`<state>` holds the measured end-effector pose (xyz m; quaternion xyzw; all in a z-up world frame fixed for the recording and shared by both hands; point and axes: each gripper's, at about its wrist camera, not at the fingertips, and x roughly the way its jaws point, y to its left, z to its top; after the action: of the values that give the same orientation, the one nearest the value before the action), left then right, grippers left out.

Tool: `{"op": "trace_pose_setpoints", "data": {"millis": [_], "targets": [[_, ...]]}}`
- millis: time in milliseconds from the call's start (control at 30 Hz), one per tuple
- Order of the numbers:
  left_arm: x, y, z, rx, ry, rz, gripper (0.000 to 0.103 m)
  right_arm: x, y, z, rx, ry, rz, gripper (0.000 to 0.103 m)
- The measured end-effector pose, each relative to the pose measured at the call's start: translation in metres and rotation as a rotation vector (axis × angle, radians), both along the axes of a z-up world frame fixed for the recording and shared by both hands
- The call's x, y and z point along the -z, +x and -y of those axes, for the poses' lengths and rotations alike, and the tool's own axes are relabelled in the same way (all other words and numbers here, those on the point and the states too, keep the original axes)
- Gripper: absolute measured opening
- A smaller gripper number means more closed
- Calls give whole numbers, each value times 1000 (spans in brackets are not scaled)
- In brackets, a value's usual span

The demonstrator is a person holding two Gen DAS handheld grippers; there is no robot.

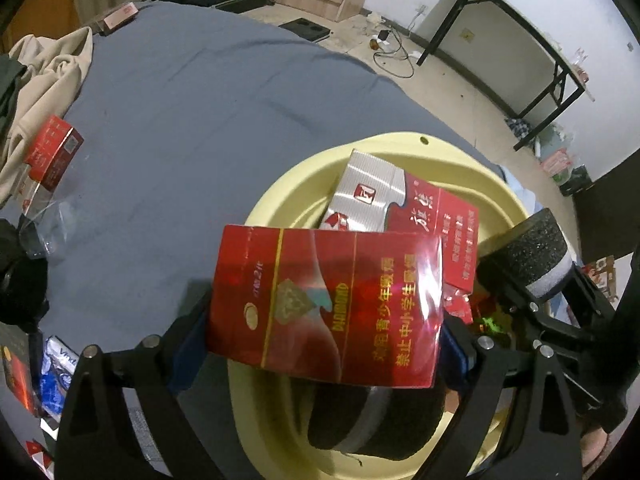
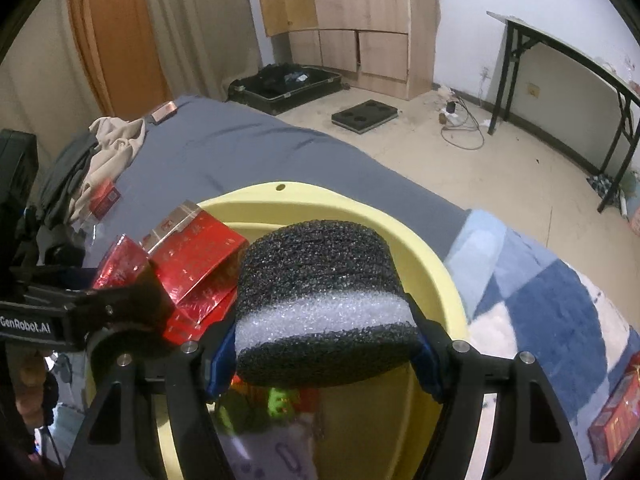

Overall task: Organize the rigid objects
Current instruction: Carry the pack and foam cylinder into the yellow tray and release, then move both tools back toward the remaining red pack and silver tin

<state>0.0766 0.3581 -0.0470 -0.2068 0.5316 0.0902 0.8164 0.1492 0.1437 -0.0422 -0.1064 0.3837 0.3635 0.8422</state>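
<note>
My left gripper (image 1: 324,344) is shut on a red cigarette box (image 1: 324,304), held flat above the yellow basin (image 1: 384,144). Inside the basin a silver-and-red box (image 1: 372,196) leans on the far wall, and a black foam roll (image 1: 380,420) lies below the held box. In the right wrist view my right gripper (image 2: 326,360) is shut on a black foam roll with a white band (image 2: 320,296), its blue pads pressing on both ends, over the basin (image 2: 328,200). The same roll (image 1: 532,256) shows at the right of the left wrist view. Red boxes (image 2: 196,268) show beside it.
The basin sits on a bed with a grey sheet (image 1: 192,92). On the sheet lie a red box (image 1: 54,152), a beige garment (image 1: 44,76) and a pink box (image 1: 120,16). Another red box (image 2: 616,416) lies on a blue checked blanket. Beyond are an open suitcase (image 2: 284,84) and a folding table (image 2: 568,60).
</note>
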Motion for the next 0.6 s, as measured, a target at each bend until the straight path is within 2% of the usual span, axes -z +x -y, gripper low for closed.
{"op": "trace_pose_setpoints", "data": {"millis": [33, 67, 200, 267, 433, 600], "targets": [[-1, -1, 1, 7, 0, -3, 100, 2, 1, -1, -8, -1, -15, 75], [-3, -1, 3, 13, 4, 1, 103, 4, 1, -1, -12, -1, -25, 82], [-21, -2, 10, 55, 23, 43, 103, 0, -6, 11, -34, 39, -14, 98], [-36, -4, 13, 59, 47, 66, 103, -3, -11, 20, -24, 58, -5, 103], [-71, -1, 39, 107, 64, 149, 103, -19, -31, 75, 47, 151, 57, 103], [-96, 10, 111, 244, 120, 182, 103, -25, -47, 159, 191, 182, 115, 103]]}}
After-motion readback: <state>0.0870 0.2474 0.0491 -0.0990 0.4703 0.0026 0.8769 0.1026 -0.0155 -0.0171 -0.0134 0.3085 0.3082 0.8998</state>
